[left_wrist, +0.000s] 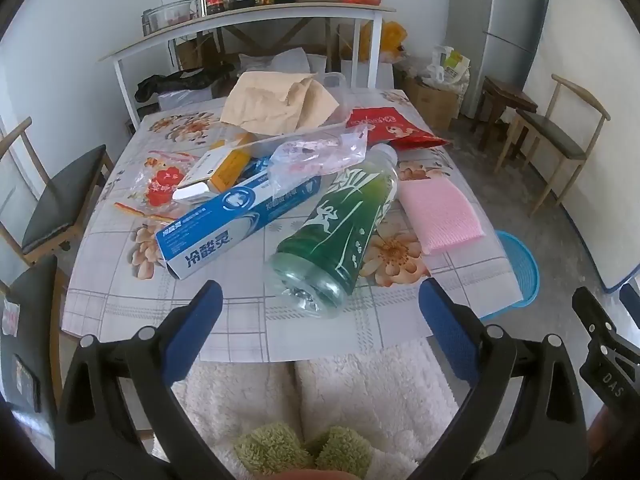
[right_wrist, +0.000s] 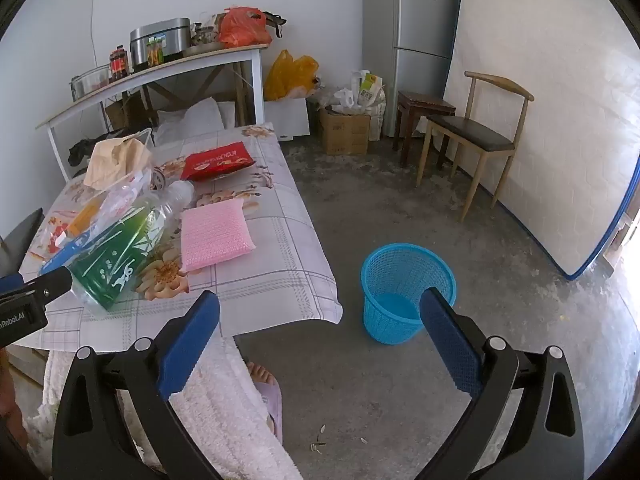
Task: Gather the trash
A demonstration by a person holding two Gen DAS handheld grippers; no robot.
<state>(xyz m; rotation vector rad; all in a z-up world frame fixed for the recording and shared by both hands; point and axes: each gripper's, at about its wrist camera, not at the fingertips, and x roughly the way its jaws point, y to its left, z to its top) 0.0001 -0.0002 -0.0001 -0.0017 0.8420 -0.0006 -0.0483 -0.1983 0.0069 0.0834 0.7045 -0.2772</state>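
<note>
Trash lies on a table with a floral cloth (left_wrist: 120, 304): a green plastic bottle (left_wrist: 344, 232) on its side, a blue toothpaste box (left_wrist: 236, 220), a clear plastic bag (left_wrist: 320, 152), a red packet (left_wrist: 388, 128), a pink sponge (left_wrist: 436, 212) and crumpled brown paper (left_wrist: 276, 104). My left gripper (left_wrist: 320, 304) is open just short of the bottle's base, nothing between its fingers. My right gripper (right_wrist: 320, 316) is open over the floor, between the table's corner and a blue mesh waste basket (right_wrist: 404, 280). The bottle (right_wrist: 124, 248) and the sponge (right_wrist: 214, 236) also show in the right wrist view.
Chairs stand left of the table (left_wrist: 60, 208) and by the right wall (right_wrist: 476, 136). A shelf table (right_wrist: 160, 68) with pots and jars is behind, a fridge (right_wrist: 412, 32), boxes and bags in the corner. The person's lap in white fleece (left_wrist: 360, 392) and a slippered foot (right_wrist: 268, 388) are below.
</note>
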